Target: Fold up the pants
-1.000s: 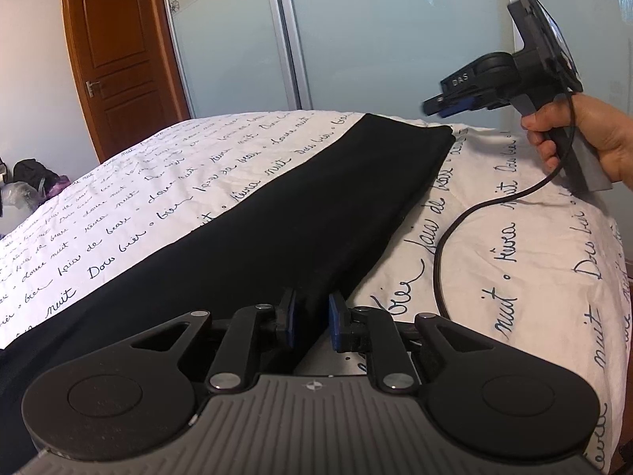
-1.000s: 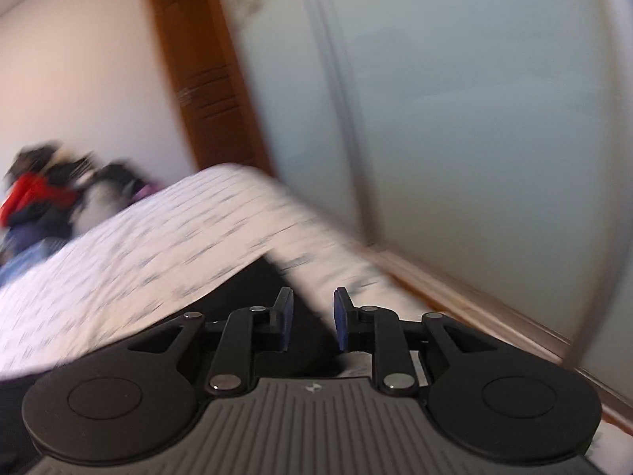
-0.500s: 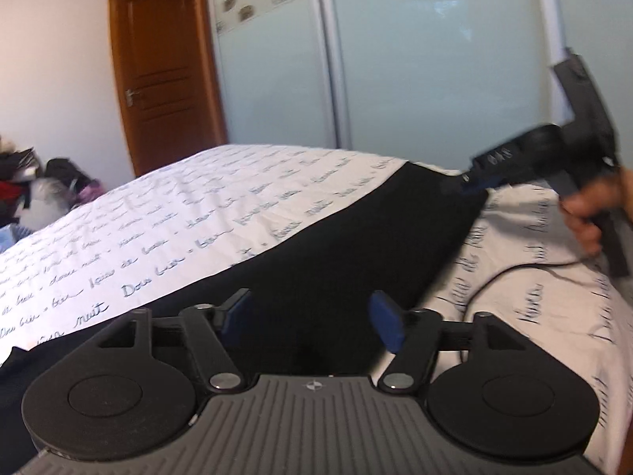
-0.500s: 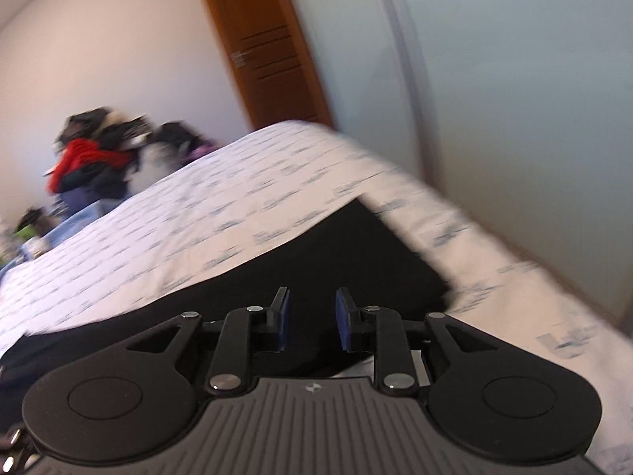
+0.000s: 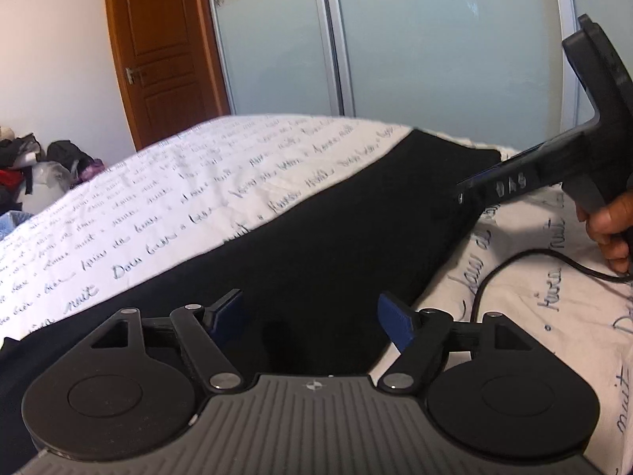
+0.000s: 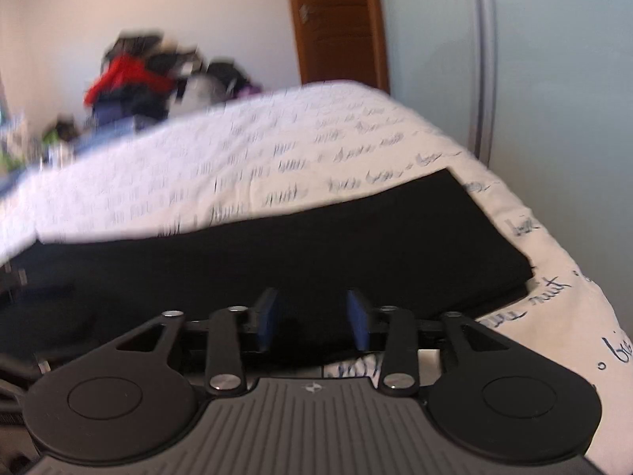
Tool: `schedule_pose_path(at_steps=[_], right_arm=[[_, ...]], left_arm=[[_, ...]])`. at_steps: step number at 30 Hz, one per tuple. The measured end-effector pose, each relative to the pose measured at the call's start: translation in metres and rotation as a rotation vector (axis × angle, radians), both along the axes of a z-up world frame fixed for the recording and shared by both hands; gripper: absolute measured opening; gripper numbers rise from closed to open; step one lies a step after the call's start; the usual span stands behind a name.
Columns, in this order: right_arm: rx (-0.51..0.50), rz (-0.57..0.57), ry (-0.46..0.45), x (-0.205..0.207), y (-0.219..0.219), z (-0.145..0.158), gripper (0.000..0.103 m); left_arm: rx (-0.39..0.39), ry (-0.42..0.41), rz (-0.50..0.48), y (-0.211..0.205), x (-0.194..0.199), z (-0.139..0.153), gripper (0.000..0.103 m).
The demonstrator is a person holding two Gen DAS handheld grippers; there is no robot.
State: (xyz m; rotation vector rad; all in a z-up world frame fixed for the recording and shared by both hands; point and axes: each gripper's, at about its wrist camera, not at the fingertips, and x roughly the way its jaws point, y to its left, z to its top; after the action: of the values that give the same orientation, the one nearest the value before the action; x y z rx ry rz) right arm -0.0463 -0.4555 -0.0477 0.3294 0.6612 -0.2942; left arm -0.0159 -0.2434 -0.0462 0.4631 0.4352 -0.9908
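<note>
The black pants (image 5: 324, 237) lie flat as a long dark strip across the bed (image 5: 166, 198), on a white cover printed with blue handwriting, one squared end reaching toward the bed's far edge near the frosted sliding doors (image 5: 435, 39). Left gripper (image 5: 312, 314): jaws have just been opening and now stand wide apart, the blue pads (image 5: 227, 308) clear of the cloth on both sides; nothing is clamped, though the pants lie under and between them. Right gripper (image 6: 312, 316): jaws have likewise just been opening and stand partly apart, pads (image 6: 358, 316) not pressing on anything; black cloth lies below and ahead of them, and a bit of the printed cover shows just under the gripper body. In the left wrist view the right gripper (image 5: 498, 186) appears from the side at the far end of the pants, its tip low over the corner of the cloth; whether it touches the cloth I cannot tell. A hand (image 5: 609, 229) grips its handle at the right edge, and a black cable (image 5: 514, 261) trails from it over the cover. The right wrist view is blurred. A brown wooden door (image 5: 162, 47) stands shut at the back left, and a heap of clothes (image 6: 150, 75), red and dark, sits against the wall beyond the bed.
</note>
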Motion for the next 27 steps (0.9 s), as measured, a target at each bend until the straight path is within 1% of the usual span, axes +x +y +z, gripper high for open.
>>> schedule_pose_path(at_steps=[1,2,5,7,9,11,14,17,20,22,27], right_arm=[[-0.022,0.009,0.022,0.001,0.002,-0.003,0.046],[-0.026,0.001,0.019,-0.001,0.002,-0.004,0.046],[0.037,-0.095,-0.070,-0.023,-0.009,0.003,0.047],[0.084,-0.174,-0.116,-0.039,-0.021,0.005,0.047],[0.119,-0.218,-0.133,-0.052,-0.030,0.006,0.047],[0.139,-0.235,-0.115,-0.057,-0.035,0.004,0.048],[0.164,-0.256,-0.081,-0.059,-0.039,-0.004,0.050],[0.219,-0.273,-0.087,-0.056,-0.047,-0.014,0.050],[0.276,-0.310,-0.129,-0.054,-0.060,-0.020,0.050],[0.338,-0.337,-0.169,-0.052,-0.073,-0.024,0.050],[0.495,-0.408,-0.282,-0.050,-0.103,-0.039,0.050]], left_arm=[[0.005,0.008,-0.008,0.000,-0.001,-0.002,0.074],[-0.001,0.007,-0.010,0.002,-0.003,-0.002,0.074],[-0.029,-0.029,0.003,0.006,-0.008,0.000,0.075],[-0.041,-0.053,0.030,0.004,-0.008,0.002,0.082],[-0.043,-0.061,0.060,0.002,-0.004,0.002,0.088],[-0.028,-0.044,0.079,-0.001,0.001,0.000,0.089],[0.006,0.008,0.060,-0.003,0.004,-0.006,0.088],[0.001,-0.003,0.049,-0.003,0.000,-0.006,0.089],[-0.012,0.006,0.055,-0.006,0.000,-0.002,0.090],[-0.024,0.038,0.061,-0.009,0.004,0.001,0.093],[-0.007,0.104,0.085,-0.021,0.010,0.006,0.094]])
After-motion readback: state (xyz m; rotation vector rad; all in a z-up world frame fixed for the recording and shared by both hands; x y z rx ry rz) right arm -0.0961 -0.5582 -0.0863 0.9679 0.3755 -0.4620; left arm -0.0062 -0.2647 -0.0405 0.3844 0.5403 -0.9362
